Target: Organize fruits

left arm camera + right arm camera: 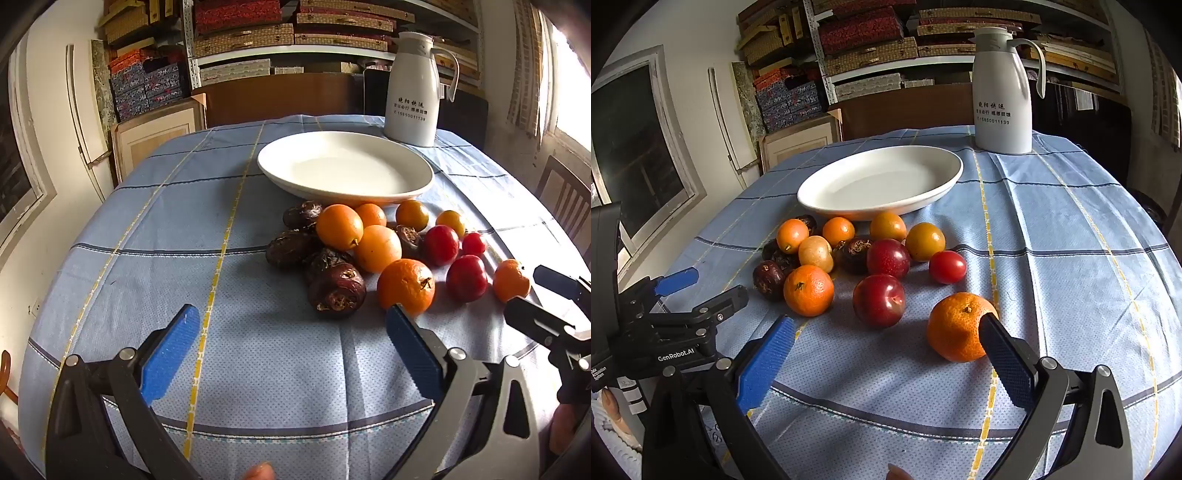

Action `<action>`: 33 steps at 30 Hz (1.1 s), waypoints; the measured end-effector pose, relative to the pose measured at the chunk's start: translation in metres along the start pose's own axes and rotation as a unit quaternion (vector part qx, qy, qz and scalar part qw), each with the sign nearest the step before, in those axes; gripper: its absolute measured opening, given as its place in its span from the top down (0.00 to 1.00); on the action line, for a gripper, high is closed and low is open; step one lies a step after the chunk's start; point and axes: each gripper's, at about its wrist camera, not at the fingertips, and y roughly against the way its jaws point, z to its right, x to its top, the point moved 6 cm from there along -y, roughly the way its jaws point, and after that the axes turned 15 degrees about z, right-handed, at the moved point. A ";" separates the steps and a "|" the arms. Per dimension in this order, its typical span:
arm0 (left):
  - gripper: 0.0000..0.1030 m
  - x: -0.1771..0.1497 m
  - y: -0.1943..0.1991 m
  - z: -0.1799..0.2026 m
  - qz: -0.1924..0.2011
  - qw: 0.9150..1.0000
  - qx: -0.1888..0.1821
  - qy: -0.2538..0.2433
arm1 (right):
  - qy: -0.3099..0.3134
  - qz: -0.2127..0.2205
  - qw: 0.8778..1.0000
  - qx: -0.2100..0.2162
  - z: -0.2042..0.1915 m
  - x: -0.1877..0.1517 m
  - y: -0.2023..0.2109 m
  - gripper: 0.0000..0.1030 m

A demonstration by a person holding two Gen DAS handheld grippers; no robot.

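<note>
Left wrist fisheye showed the left gripper (pixel 291 325) spread wide over the blue checked cloth (pixel 236 354) on the worktop, holding nothing, its right finger covering the lower edge of a mandarin (pixel 405 286). Beyond it the fruit lay in a loose cluster just in front of the empty white plate (pixel 345 168): dark wrinkled fruits (pixel 336 290), small orange ones (pixel 339 226) and red plums (pixel 466 277), several half hidden behind one another. At the frame's right edge the right gripper (pixel 886 330) was cut off. From the right wrist view its fingers stood equally wide apart and empty, the right finger overlapping a second mandarin (pixel 956 326); whether it touched the fruit could not be told. A white jug (pixel 1003 92) stood behind the plate.
</note>
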 end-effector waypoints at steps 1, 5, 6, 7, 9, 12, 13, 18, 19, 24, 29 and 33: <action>0.04 0.000 0.000 0.000 0.000 1.000 -0.002 0.002 | 0.000 0.000 1.000 0.000 0.000 0.000 0.000 0.03; 0.04 0.000 0.000 0.000 -0.001 1.000 -0.003 0.004 | 0.000 0.000 1.000 0.000 0.000 0.000 0.000 0.03; 0.04 0.000 0.000 0.000 -0.001 1.000 -0.003 0.004 | 0.000 0.000 1.000 0.000 0.000 0.000 0.000 0.03; 0.04 0.000 0.000 0.000 -0.001 1.000 -0.003 0.003 | 0.000 0.000 1.000 0.000 0.000 0.000 0.000 0.03; 0.04 0.000 0.000 0.000 -0.001 1.000 -0.003 0.004 | 0.000 0.000 1.000 0.000 0.000 0.000 0.000 0.03; 0.04 0.000 0.000 0.000 -0.001 1.000 -0.003 0.004 | 0.000 0.000 1.000 0.000 0.000 0.000 0.000 0.03; 0.04 0.000 0.000 0.000 -0.001 1.000 -0.003 0.004 | 0.000 0.000 1.000 0.000 0.000 0.000 0.000 0.03; 0.04 0.000 0.000 0.000 -0.001 1.000 -0.003 0.004 | 0.000 -0.001 1.000 0.000 0.000 0.000 0.000 0.03; 0.04 0.000 0.000 0.000 -0.001 1.000 -0.003 0.004 | 0.000 0.000 1.000 0.000 0.000 0.000 0.000 0.03; 0.04 0.000 0.000 0.000 -0.002 1.000 -0.003 0.004 | 0.000 0.000 1.000 0.000 0.000 0.000 0.000 0.03; 0.04 0.000 0.000 0.000 -0.002 1.000 -0.003 0.005 | 0.000 0.000 1.000 0.000 -0.001 0.000 0.000 0.03; 0.04 0.000 0.000 0.000 -0.002 1.000 -0.003 0.005 | 0.000 0.000 1.000 0.000 -0.001 0.000 0.000 0.03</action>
